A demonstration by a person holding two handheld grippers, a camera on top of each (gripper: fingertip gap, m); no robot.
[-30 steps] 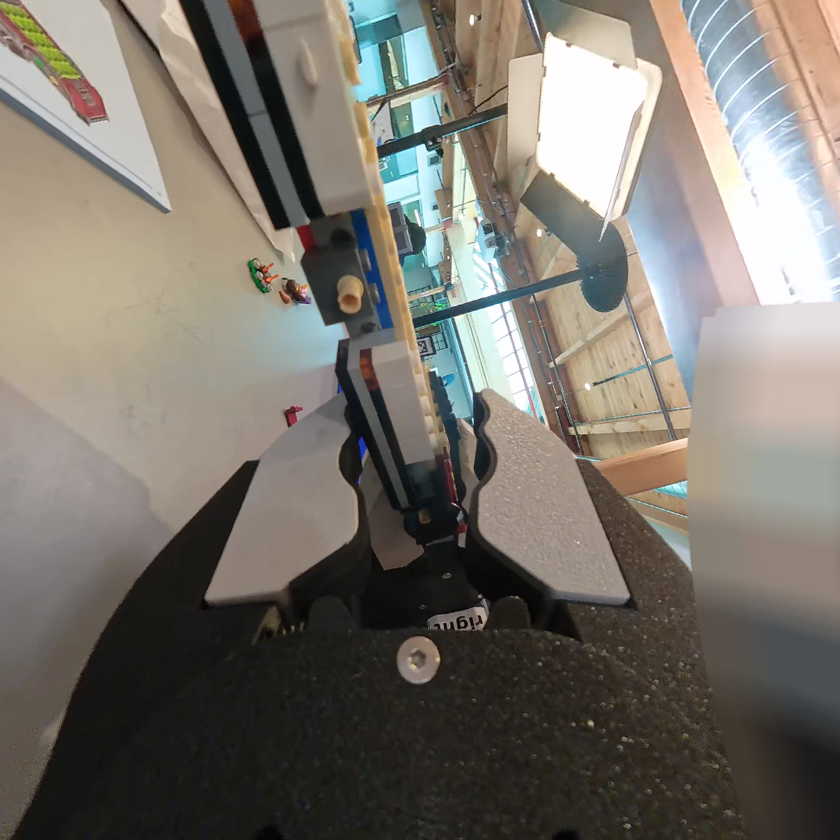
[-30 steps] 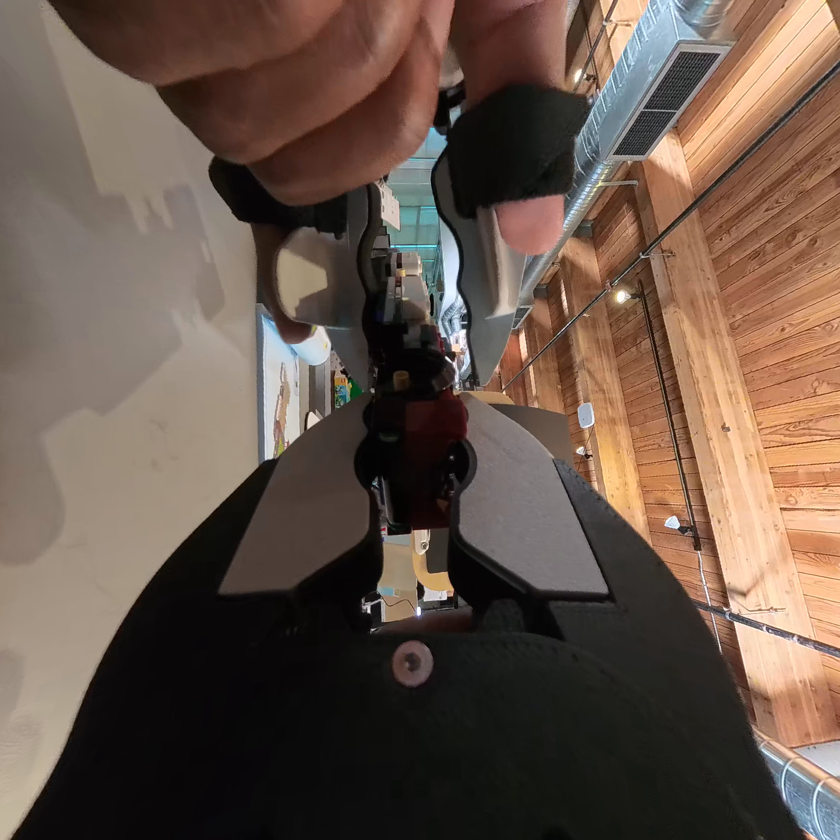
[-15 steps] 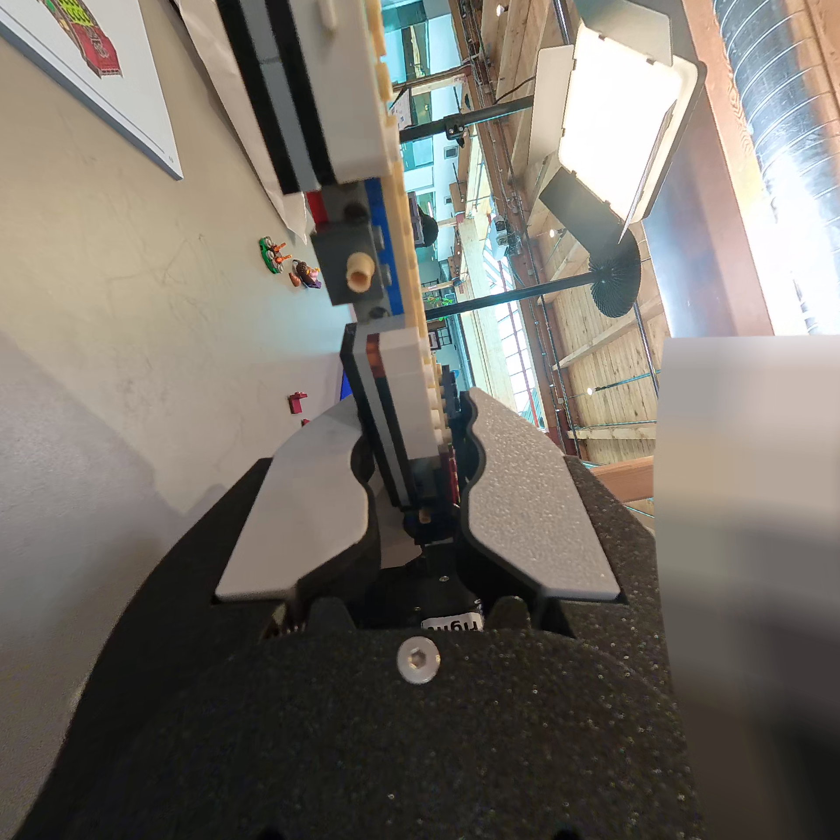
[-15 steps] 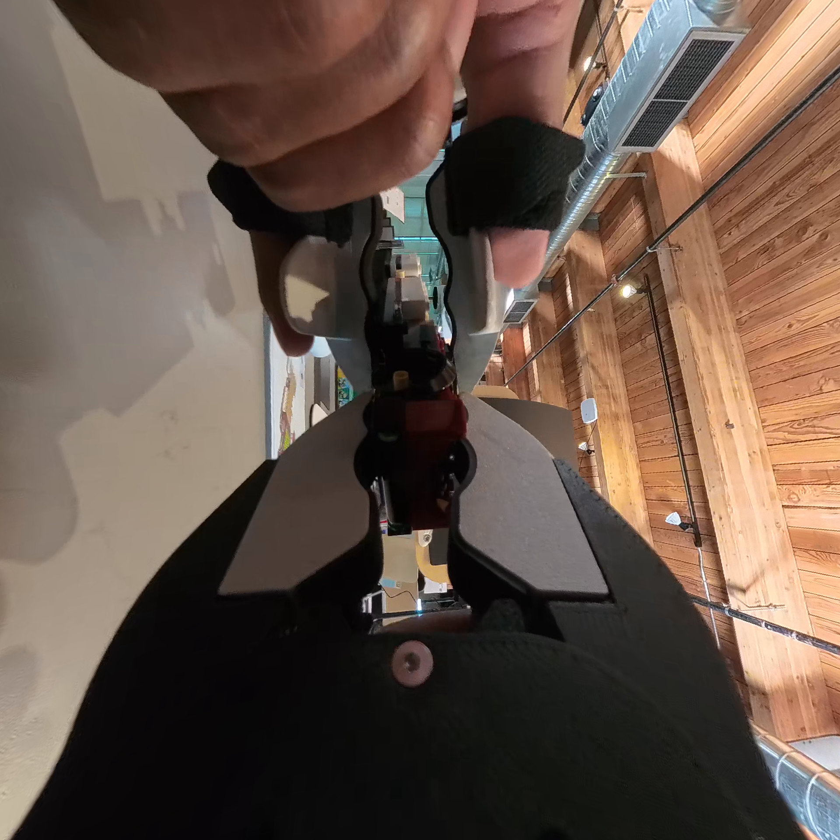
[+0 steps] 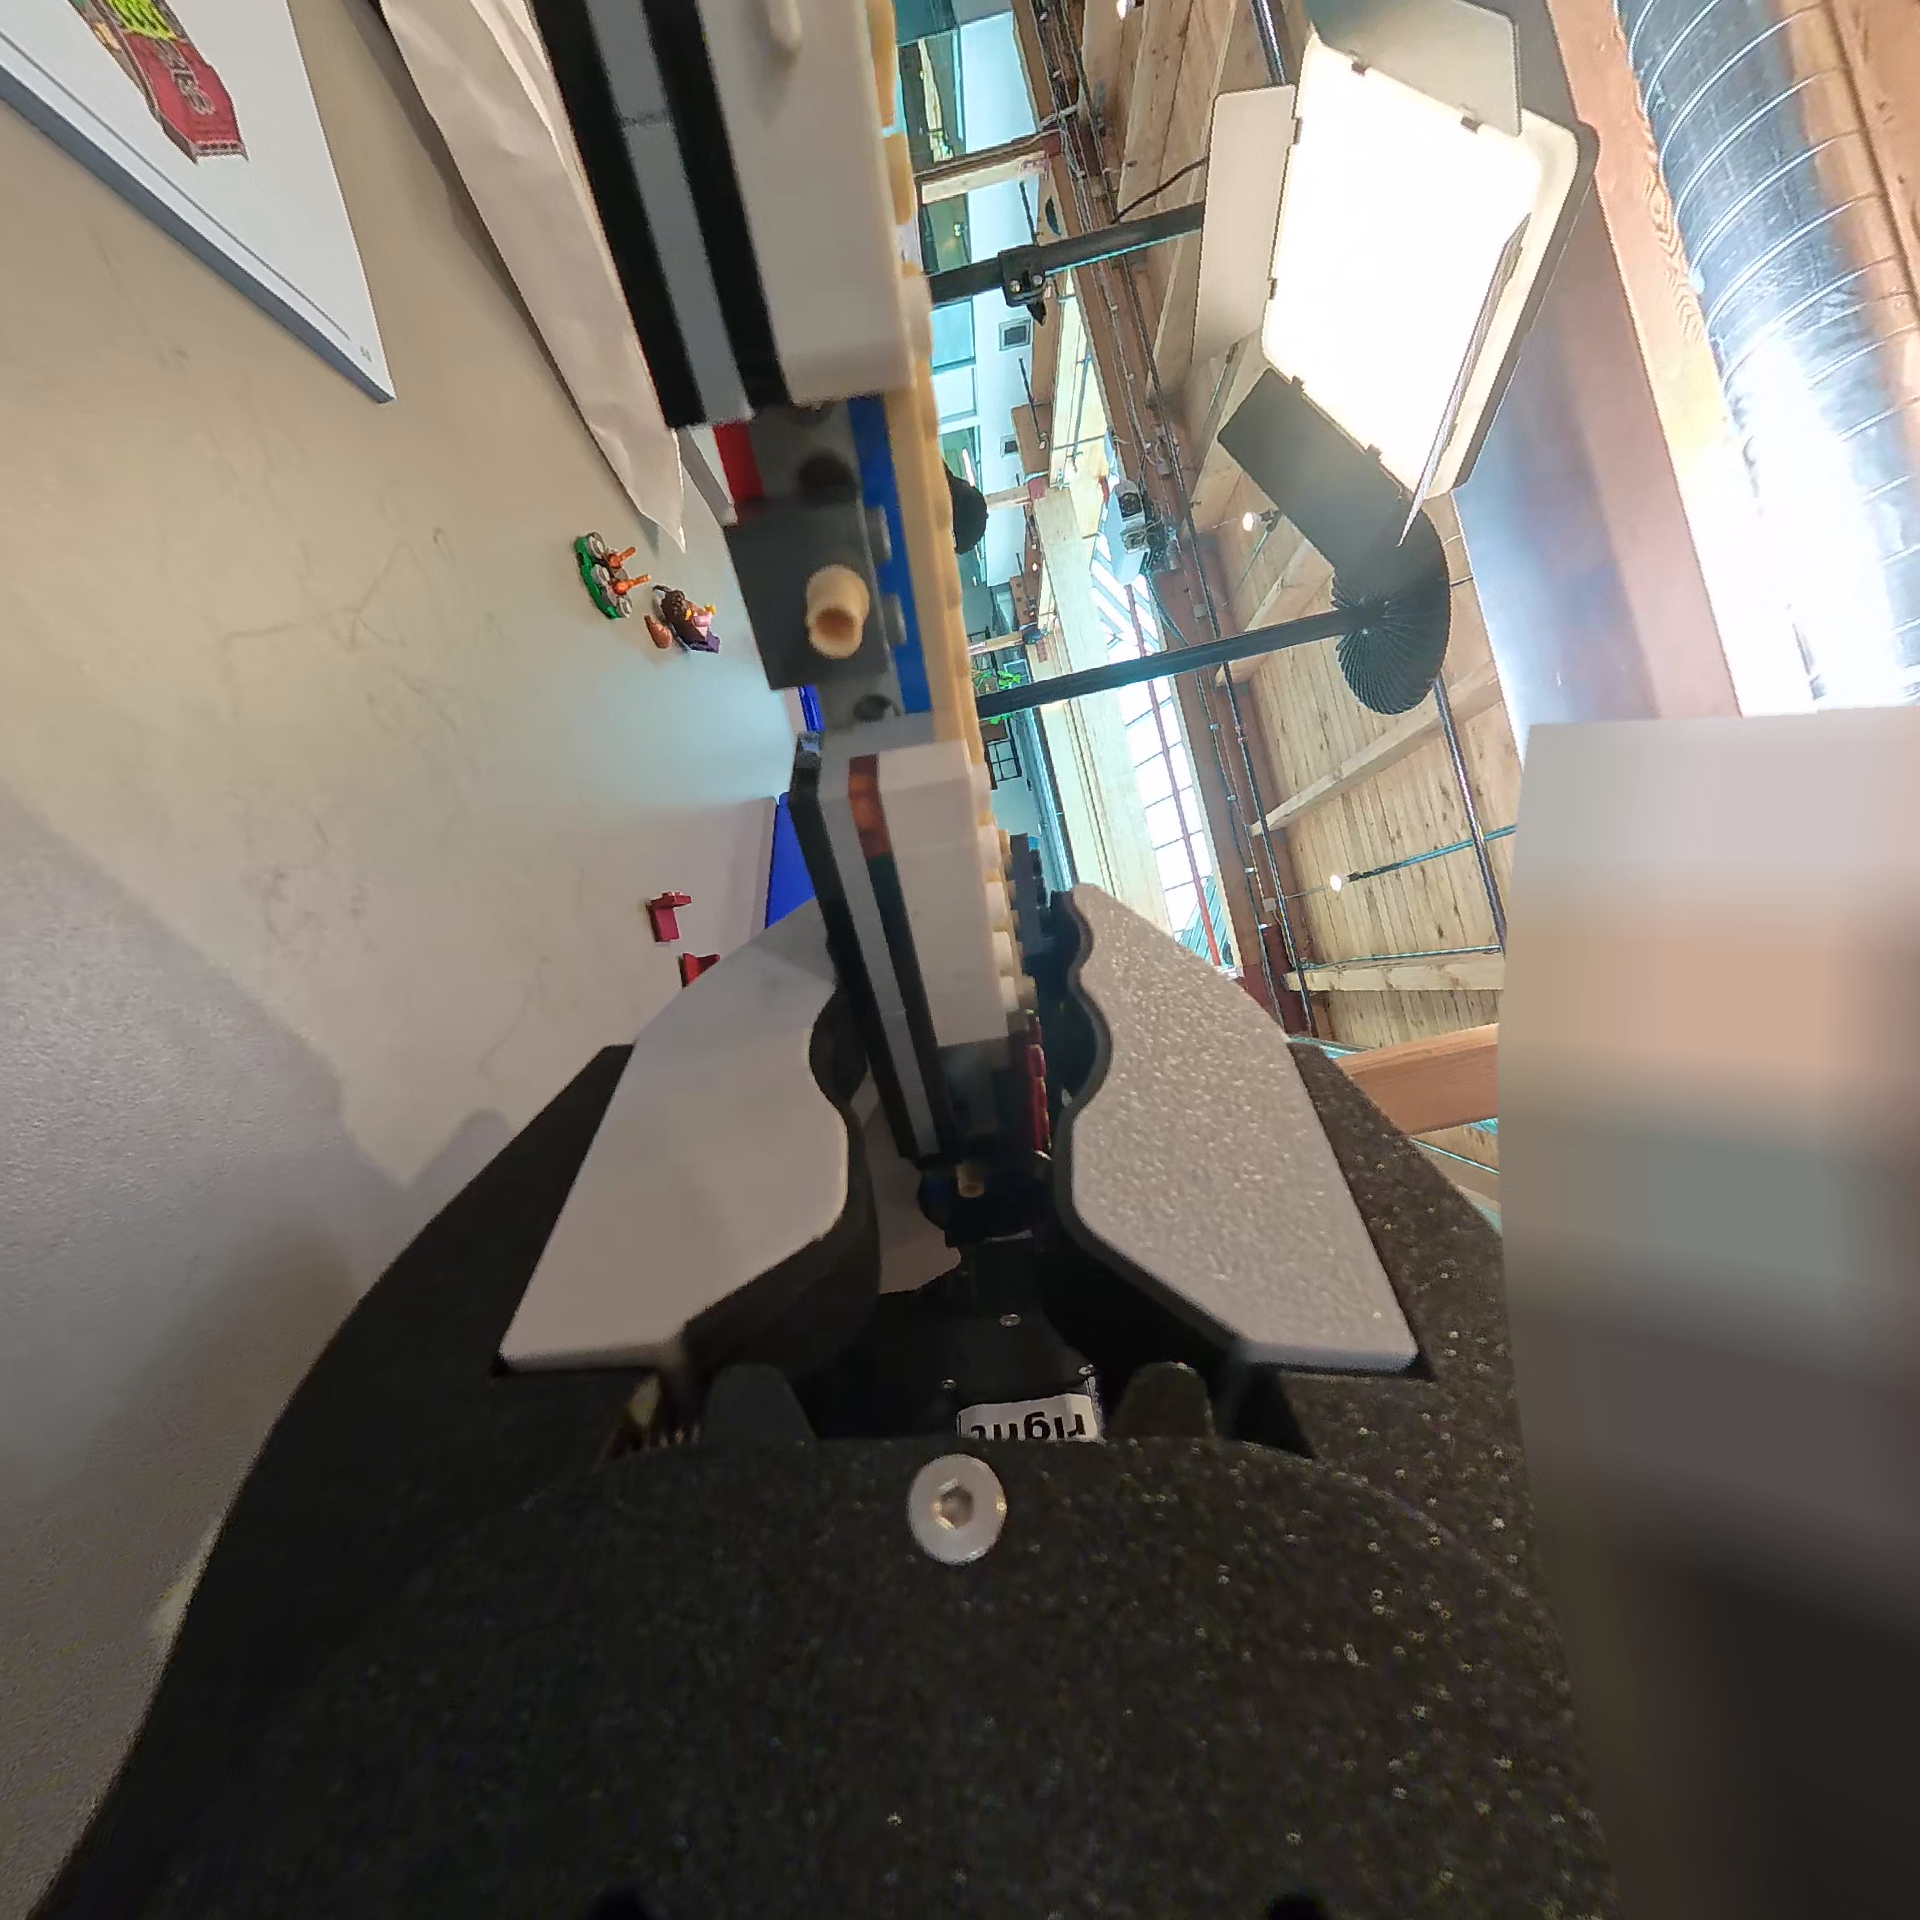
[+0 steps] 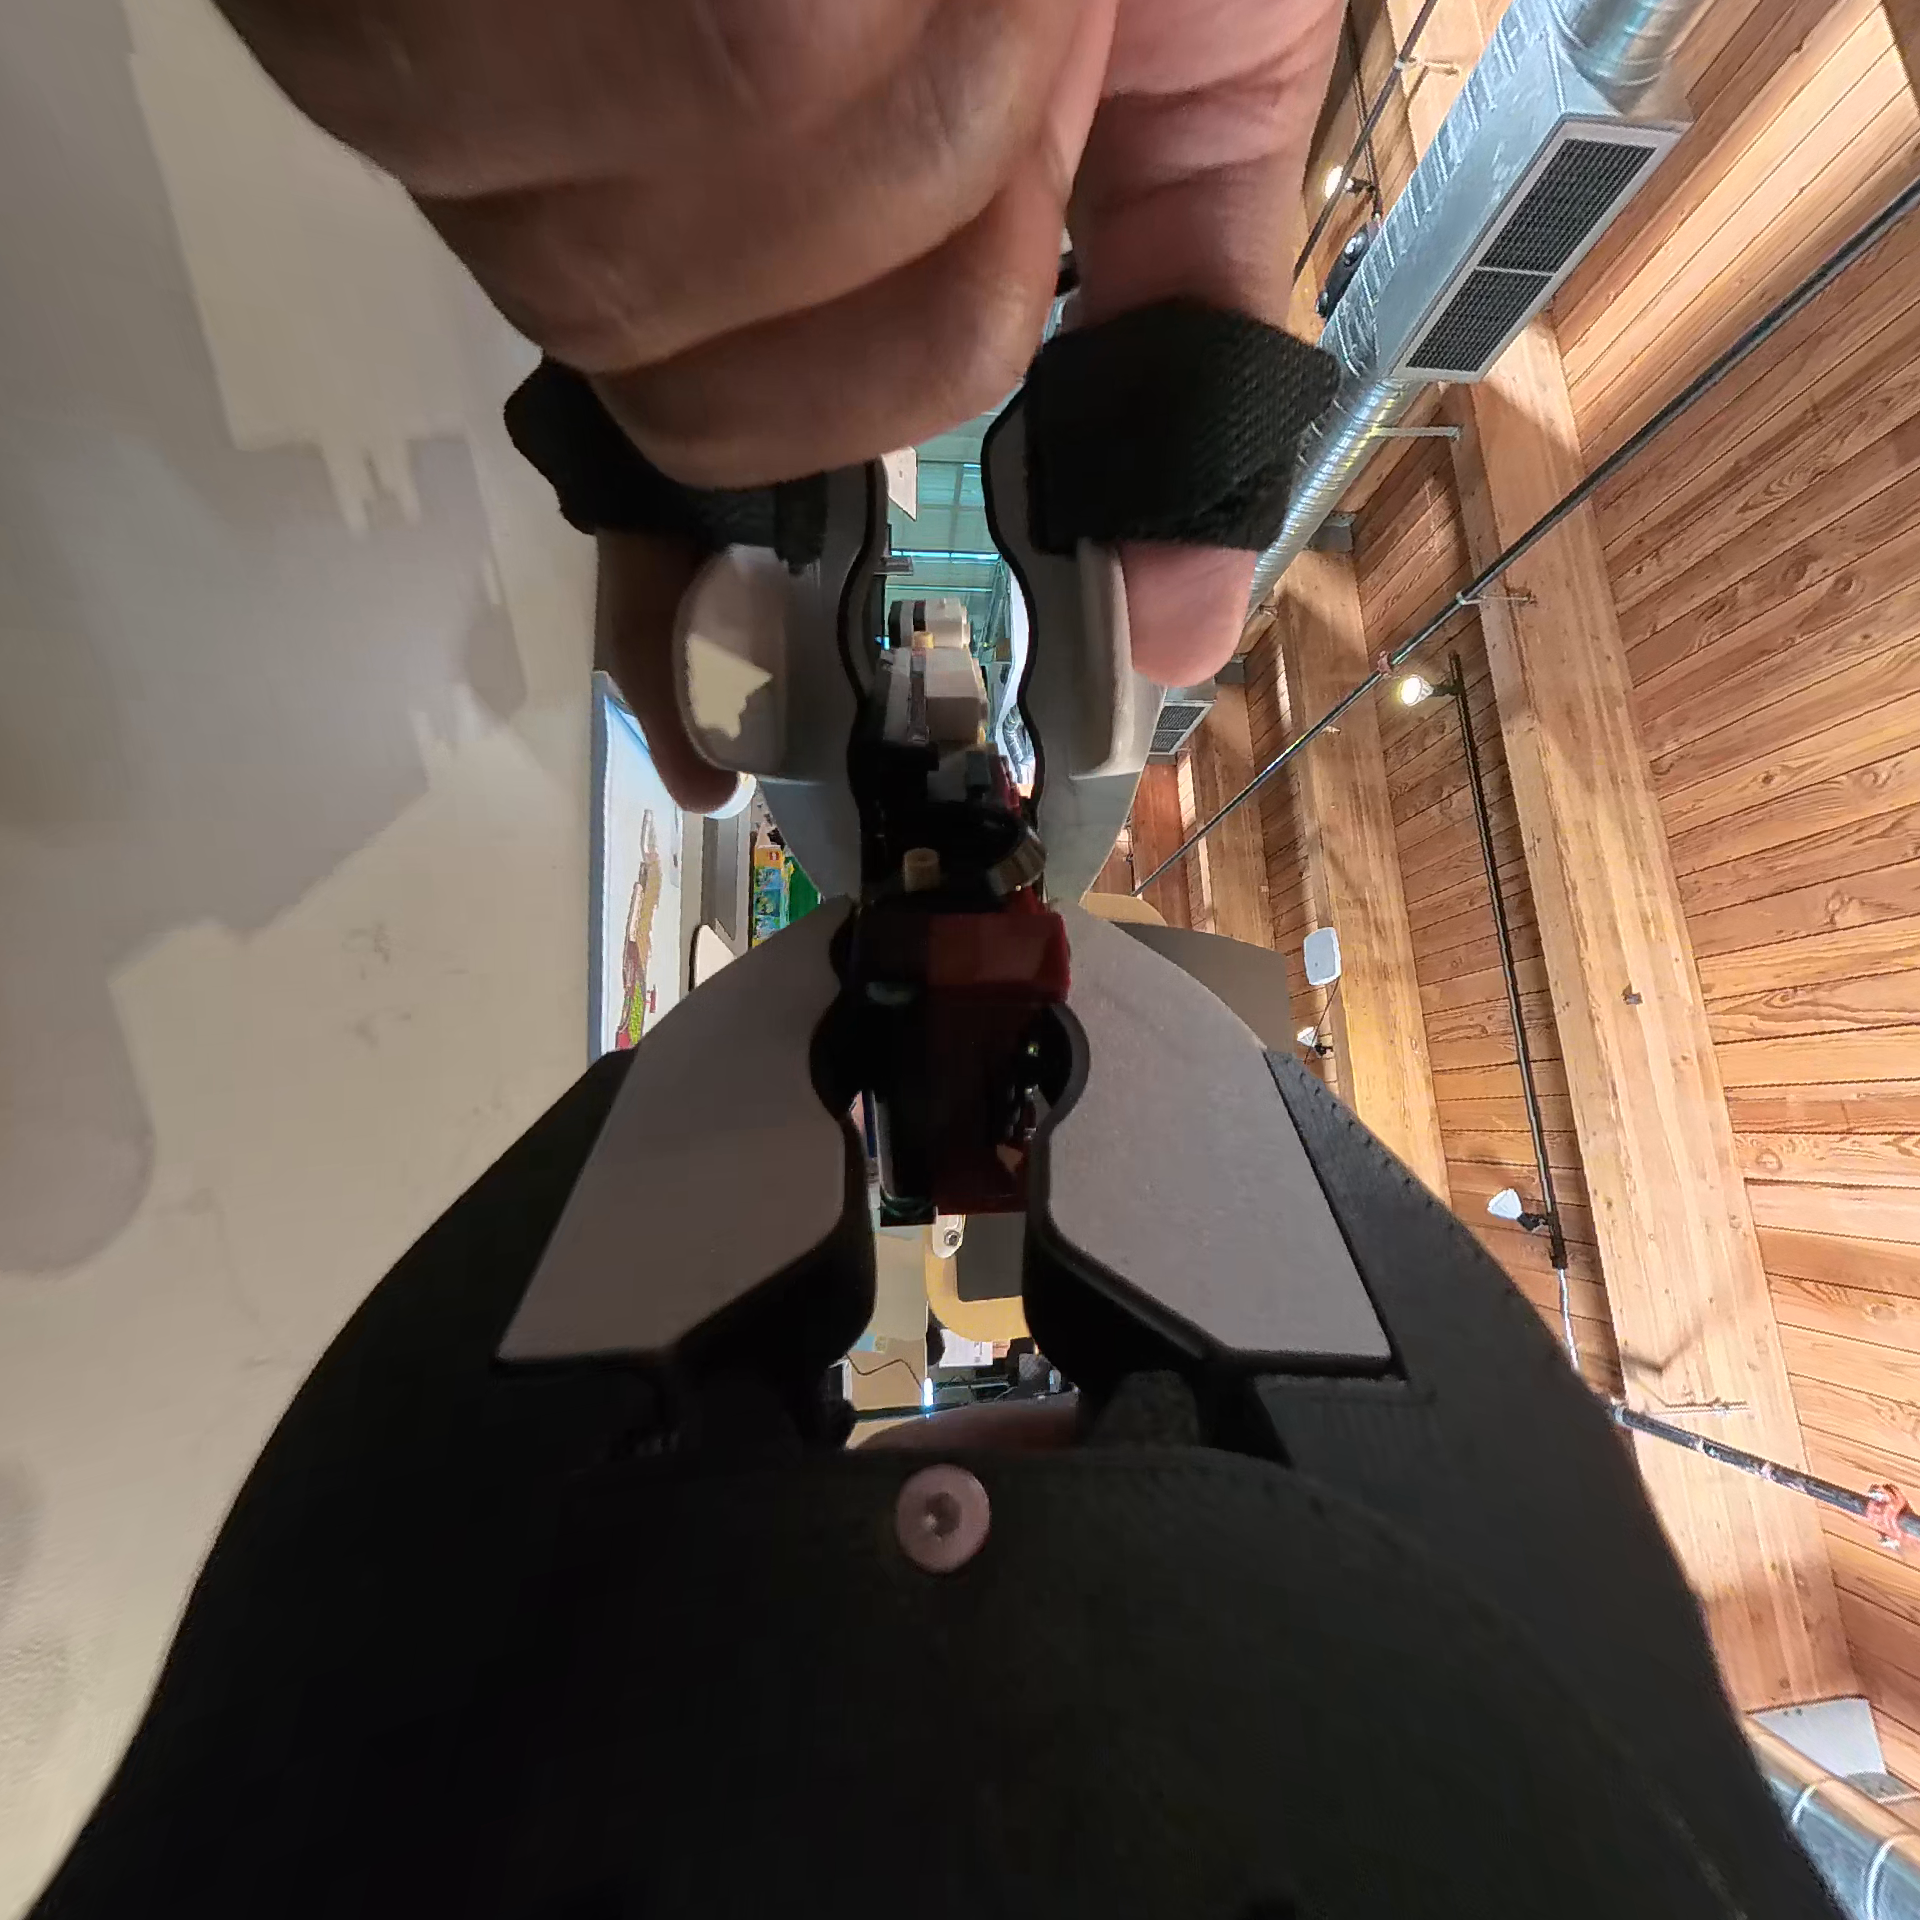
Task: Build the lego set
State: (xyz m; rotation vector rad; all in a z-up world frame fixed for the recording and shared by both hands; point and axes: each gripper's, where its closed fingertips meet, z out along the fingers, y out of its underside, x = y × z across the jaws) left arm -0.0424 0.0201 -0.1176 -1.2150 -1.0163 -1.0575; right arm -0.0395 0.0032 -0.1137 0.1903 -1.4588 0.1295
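Bricks could pop apart – both grippers clamp one brick model end to end, so any twist splits it.

The brick model runs off the top edge; a blurred patch covers the right side.

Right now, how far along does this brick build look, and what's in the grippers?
Already joined: a long white, grey and black brick model. In hand: the left gripper clamps its near end, while the right gripper clamps a dark red brick section of the same build. Left loose on the table: small red pieces.
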